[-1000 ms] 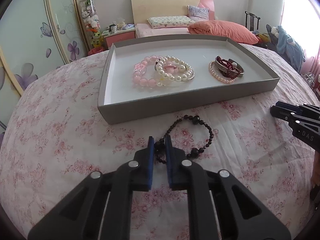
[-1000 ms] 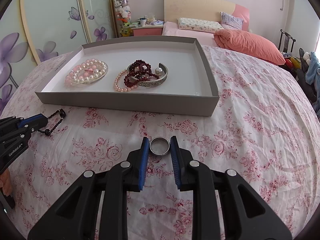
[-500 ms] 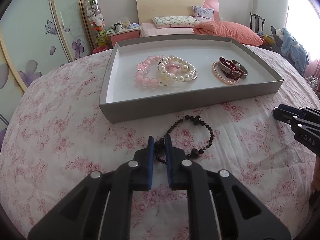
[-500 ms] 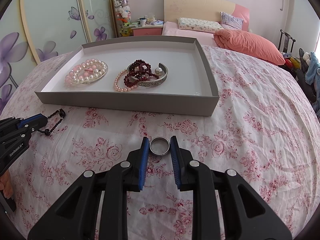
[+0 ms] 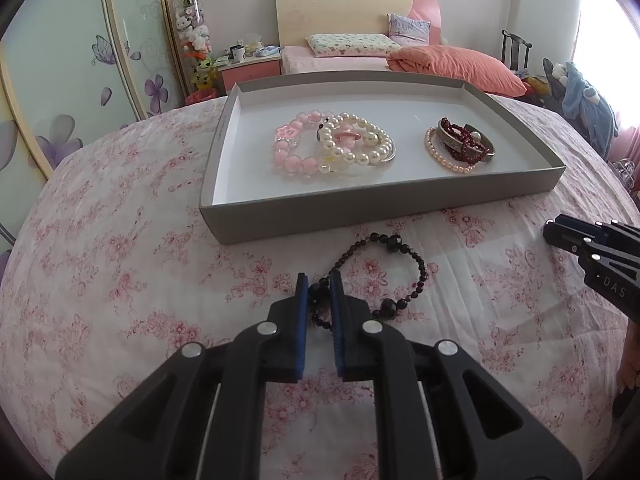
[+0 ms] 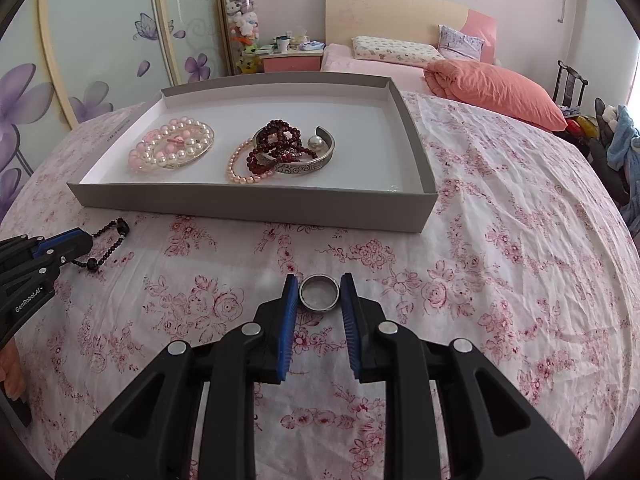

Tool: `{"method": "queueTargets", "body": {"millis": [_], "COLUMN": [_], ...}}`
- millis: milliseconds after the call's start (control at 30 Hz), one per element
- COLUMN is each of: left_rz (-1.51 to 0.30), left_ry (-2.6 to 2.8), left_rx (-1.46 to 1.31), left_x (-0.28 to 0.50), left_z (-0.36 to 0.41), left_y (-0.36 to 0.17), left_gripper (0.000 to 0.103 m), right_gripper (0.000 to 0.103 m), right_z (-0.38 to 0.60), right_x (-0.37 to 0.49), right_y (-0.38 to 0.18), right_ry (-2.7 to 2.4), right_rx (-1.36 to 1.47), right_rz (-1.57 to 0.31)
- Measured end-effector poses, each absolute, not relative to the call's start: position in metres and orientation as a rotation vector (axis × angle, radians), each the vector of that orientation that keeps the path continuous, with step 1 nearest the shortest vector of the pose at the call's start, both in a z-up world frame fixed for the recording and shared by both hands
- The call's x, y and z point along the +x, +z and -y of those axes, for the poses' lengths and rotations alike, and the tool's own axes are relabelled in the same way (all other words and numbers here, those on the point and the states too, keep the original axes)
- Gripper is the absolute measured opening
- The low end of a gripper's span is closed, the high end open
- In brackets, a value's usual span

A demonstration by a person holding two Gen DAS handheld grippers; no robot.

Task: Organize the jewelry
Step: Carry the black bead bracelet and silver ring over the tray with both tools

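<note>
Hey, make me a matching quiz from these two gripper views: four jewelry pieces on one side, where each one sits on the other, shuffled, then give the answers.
Things:
1. black bead bracelet
2. silver ring
3. white pearl bracelet
4. silver cuff bangle

Places:
A. on the bedspread, between the right gripper's pads
B. in the tray, under dark red beads
C. pinched by the left gripper, outside the tray
D. in the tray, overlapping the pink bead bracelet

Pairs: 1-C, 2-A, 3-D, 4-B

Matte black tongs (image 5: 319,286) with blue pads, silver round screws, white "DAS" and "GenRobot.AI" lettering.
</note>
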State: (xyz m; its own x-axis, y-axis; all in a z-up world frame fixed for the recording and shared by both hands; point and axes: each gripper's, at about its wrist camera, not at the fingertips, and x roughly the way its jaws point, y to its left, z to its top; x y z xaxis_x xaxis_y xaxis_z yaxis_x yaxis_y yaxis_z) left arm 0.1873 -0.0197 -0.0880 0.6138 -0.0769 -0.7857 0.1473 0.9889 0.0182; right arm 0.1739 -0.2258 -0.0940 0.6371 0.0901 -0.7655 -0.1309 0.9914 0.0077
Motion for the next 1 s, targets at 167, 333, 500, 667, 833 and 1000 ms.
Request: {"method": "queueTargets", "body": {"millis": [167,333,500,667,833,1000], "left_rz": [-0.892,-0.830,-0.764,-0.712,-0.643,-0.580], "left_ry": [-0.157,-0.191,-0.212,-0.216,-0.185,-0.155], "left_rx": [0.017,-0.028,-0.058,-0.072,-0.063,-0.029], "left_x": [0.182,0.170,0.161,0.153,0.145,0.138], "left_z": [0.014,0.014,0.018,0.021,0.022,0.026], "left_y": [-0.083,-0.067,-0.048,-0.033,-0.018,-0.005], "left_gripper": [0.011,0.011,0.011,0.011,0.011,0.011], "right_gripper": [0.023,0.023,0.023,0.023,0.023,0.023], "right_z": [0.224,0.222,0.216,0.212,0.211,0.210], "right_x": [0.168,0.159,0.151,0.144,0.136,0.127], "right_y": [-0.086,-0.069,-0.050,-0.034,-0.019,-0.007], "right_ry": [0.145,0.161,0.183,0.199,0.203,0.199], "right_rx": [-0.027,-0.005,0.012,0.027,0.033,0.037], "right_rz": [-0.847,-0.787,-0.704,-0.627,-0.547,-0.466]}}
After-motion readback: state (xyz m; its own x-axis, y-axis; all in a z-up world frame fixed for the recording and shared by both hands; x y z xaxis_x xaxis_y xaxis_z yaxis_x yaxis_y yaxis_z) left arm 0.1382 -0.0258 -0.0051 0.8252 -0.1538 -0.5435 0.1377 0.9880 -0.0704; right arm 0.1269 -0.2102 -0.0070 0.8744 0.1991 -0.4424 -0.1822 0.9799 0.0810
